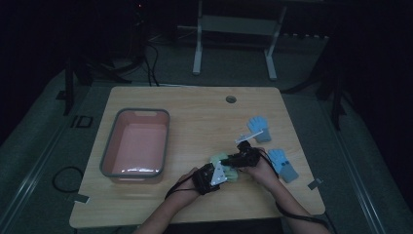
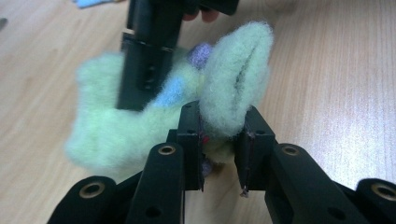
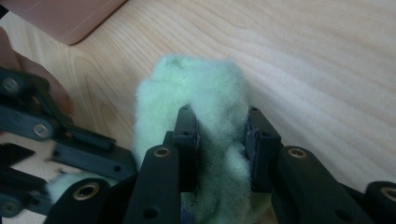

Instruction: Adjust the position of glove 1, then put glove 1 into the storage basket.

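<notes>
Bare table lies open between the pink tub and the two blue gloves, giving free passage toward the far edge. The left gripper and right gripper crowd each other over the green glove, leaving no gap between them.

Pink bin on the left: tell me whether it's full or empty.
Empty. The high view shows the pink bin with its bare floor showing wall to wall; the green fuzzy glove sits on the table, clamped by both grippers.
</notes>
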`<state>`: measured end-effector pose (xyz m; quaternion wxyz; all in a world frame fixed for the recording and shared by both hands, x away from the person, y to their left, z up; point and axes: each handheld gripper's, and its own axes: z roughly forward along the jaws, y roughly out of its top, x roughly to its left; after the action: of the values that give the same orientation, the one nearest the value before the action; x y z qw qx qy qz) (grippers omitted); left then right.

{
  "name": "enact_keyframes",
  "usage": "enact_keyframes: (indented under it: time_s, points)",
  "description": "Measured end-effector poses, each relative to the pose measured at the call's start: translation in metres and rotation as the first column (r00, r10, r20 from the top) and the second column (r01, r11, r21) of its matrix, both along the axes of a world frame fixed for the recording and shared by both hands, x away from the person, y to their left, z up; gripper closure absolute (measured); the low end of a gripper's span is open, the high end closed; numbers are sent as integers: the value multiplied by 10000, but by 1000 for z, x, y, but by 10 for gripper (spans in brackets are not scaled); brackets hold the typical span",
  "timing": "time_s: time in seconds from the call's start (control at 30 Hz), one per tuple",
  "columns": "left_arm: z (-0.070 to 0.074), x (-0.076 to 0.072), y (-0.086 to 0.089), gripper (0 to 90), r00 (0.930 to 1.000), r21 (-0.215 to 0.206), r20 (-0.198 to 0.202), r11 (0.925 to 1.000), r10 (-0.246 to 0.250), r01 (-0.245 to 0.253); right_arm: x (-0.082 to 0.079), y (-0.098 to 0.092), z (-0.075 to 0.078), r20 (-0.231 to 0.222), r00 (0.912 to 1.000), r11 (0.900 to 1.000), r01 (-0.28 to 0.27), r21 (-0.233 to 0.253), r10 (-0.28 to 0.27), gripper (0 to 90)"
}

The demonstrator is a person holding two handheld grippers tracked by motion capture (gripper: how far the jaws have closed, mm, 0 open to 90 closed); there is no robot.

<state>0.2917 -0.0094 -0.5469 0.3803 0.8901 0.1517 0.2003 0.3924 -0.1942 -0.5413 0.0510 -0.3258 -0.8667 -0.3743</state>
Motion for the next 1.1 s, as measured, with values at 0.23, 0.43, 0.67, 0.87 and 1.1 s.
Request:
enact_keyframes:
  time_s: [0.23, 0.43, 0.67, 0.87, 1.1]
  points:
    - [21, 2, 11, 753, 9997, 170, 252, 9999, -21, 17, -2, 6, 18, 311, 9992, 9988, 219, 431, -232, 716]
    - [39, 2, 22, 756, 9988, 265, 496, 9996, -23, 10, -2, 15, 33, 424, 9989, 9973, 187, 706, -217, 723]
    - [69, 5, 33, 756, 9943, 549, 1061, 9985, -50, -8, 3, 25, 61, 756, 9968, 9949, 170, 998, -246, 723]
    - [85, 5, 44, 756, 9921, 772, 1255, 9970, -44, -54, 4, 38, 80, 954, 9952, 9938, 92, 1108, -198, 723]
    - [91, 1, 61, 757, 9906, 1051, 1366, 9942, 85, -230, 7, 58, 89, 965, 9953, 9937, -167, 1112, 59, 723]
